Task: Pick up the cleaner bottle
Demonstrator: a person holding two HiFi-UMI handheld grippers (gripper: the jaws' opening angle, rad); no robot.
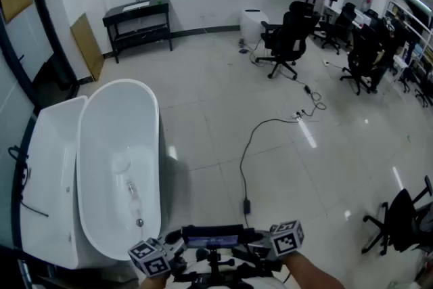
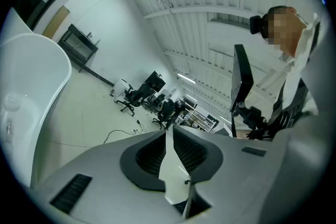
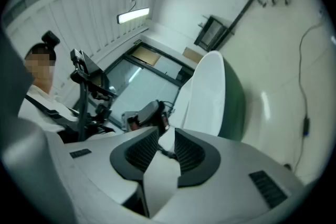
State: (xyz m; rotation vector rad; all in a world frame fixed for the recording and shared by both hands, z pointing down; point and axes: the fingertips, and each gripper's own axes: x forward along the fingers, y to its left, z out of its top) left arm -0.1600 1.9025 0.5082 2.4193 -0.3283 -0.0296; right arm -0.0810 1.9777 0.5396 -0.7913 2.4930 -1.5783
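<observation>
The left gripper [image 2: 167, 132] and right gripper [image 3: 167, 132] have jaws closed to a sliver, both empty. A white bathtub [image 1: 101, 139] stands beside them.

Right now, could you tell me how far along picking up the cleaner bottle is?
Done: nothing. In hand: nothing; the left gripper and right gripper have empty, closed jaws beside the bathtub. Remaining: find, grasp and lift the bottle; none is clearly in view.

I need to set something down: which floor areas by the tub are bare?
Bare tile lies between the bathtub and the black cable, and beyond the tub up to the black table. Crowded: office chairs at the far right.
</observation>
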